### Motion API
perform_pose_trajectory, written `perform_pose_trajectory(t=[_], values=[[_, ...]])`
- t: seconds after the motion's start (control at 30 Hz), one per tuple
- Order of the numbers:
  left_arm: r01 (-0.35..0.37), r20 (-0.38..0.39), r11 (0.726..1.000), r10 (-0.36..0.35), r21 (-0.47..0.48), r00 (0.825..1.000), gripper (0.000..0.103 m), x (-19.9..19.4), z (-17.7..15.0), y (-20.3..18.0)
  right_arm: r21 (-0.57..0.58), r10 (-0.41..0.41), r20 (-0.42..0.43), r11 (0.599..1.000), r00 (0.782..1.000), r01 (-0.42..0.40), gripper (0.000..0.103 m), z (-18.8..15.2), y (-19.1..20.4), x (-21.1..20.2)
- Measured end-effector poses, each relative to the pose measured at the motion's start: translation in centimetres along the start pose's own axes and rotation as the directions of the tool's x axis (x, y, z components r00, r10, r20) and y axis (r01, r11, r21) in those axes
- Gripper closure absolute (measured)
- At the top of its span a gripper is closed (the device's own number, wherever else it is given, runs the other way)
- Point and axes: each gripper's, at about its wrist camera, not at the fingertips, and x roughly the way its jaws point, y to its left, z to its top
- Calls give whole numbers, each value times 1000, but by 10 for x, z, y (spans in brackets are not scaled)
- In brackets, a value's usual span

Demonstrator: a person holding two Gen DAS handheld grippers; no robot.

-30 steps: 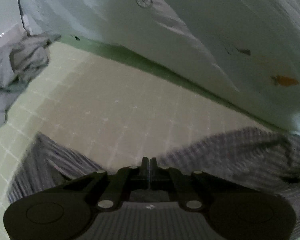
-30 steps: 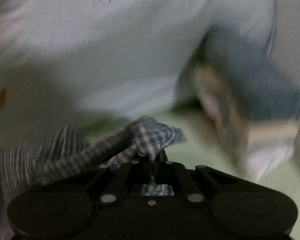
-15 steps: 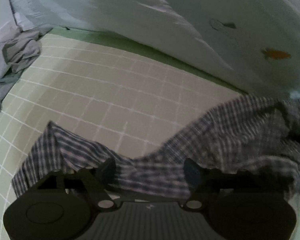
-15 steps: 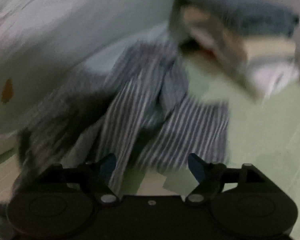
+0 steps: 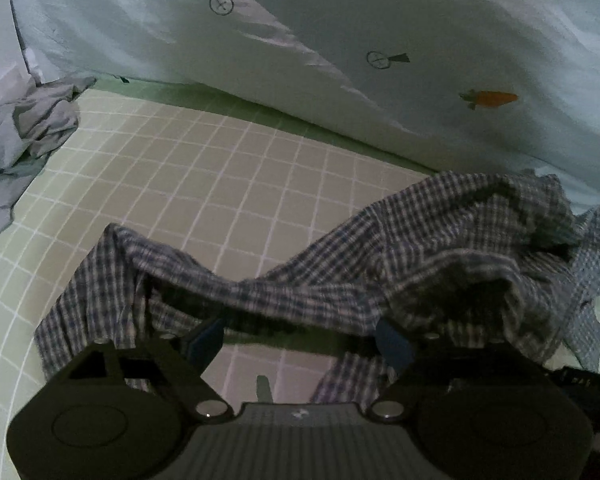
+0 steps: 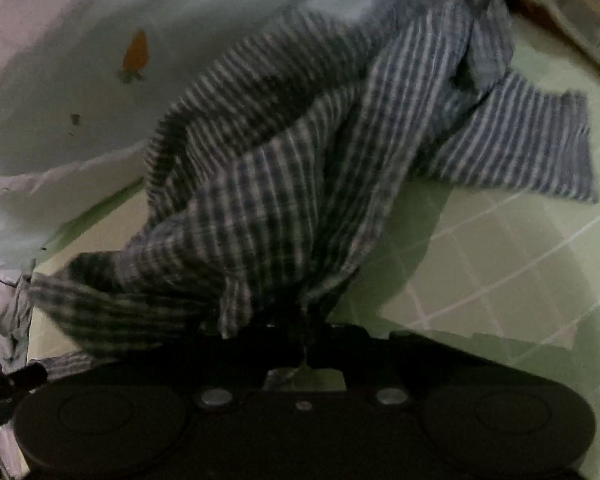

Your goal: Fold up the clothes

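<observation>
Ahead of both my grippers a pale sheet (image 5: 420, 20) with little carrot prints hangs like a backdrop, and below it the green gridded mat (image 5: 220, 168) spreads out under everything. Far off to the left of my left gripper a grey garment (image 5: 24, 132) sits crumpled at the mat's edge. The checked shirt (image 5: 440, 240) is the one I'm working: it lies rumpled right in front of my left gripper, bunched higher toward the right, one part trailing flat to the left.

My left gripper (image 5: 300, 340) stands wide open, its blue fingertips (image 5: 206, 338) just under the shirt's near edge, holding nothing. My right gripper (image 6: 306, 344) is pinched together on a gather of that shirt, and the cloth rises from it in a twisted column, a sleeve (image 6: 520, 148) splaying flat ahead and to the right.

The shirt is nowhere near flat or squared, so I judge this is spreading work. To do it well I want my left gripper on a true edge or corner, not a thick bunch, then both pulling apart evenly so the twist drops out before any crease goes in.
</observation>
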Motion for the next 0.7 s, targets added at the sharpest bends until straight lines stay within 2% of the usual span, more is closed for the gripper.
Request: perform_pose_trajectory(t=[0.13,0.27,0.33,0.37,0.43,0.47,0.53,0.57,0.63,0.7], values=[[9,20,1000,-9,-12,1000,19,-17,-12,2,4,48,135,999,990,-49,102,6,2,-64],[11,39,999,-10,-43,999,19,-29,-22,-2,6,111,316,993,942,-119,102,21,-13,-134],[15,37,998,-13,-61,999,19,-30,-27,-6,-2,36,342,999,939,-37,102,23,-26,-138],[19,32,997,-16,-70,999,19,-29,-30,-9,-51,-70,339,994,938,93,102,23,-31,-128],[27,24,996,-25,-87,999,19,-27,-33,-17,-77,-230,269,963,935,259,102,20,-47,-108],[34,22,996,-33,-88,999,19,-26,-35,-22,-92,-308,234,937,922,337,102,18,-56,-98],[44,19,996,-43,-81,999,19,-23,-38,-34,-9,-282,170,958,944,287,95,14,-80,-94],[46,14,996,-45,-78,999,19,-20,-39,-41,-6,-267,156,962,951,271,89,14,-84,-92],[56,-1,996,-56,-69,998,19,-12,-40,-55,-4,-239,133,970,962,241,69,15,-89,-88],[68,-18,996,-69,-58,997,19,-4,-40,-67,-2,-210,109,977,972,211,60,16,-95,-84]])
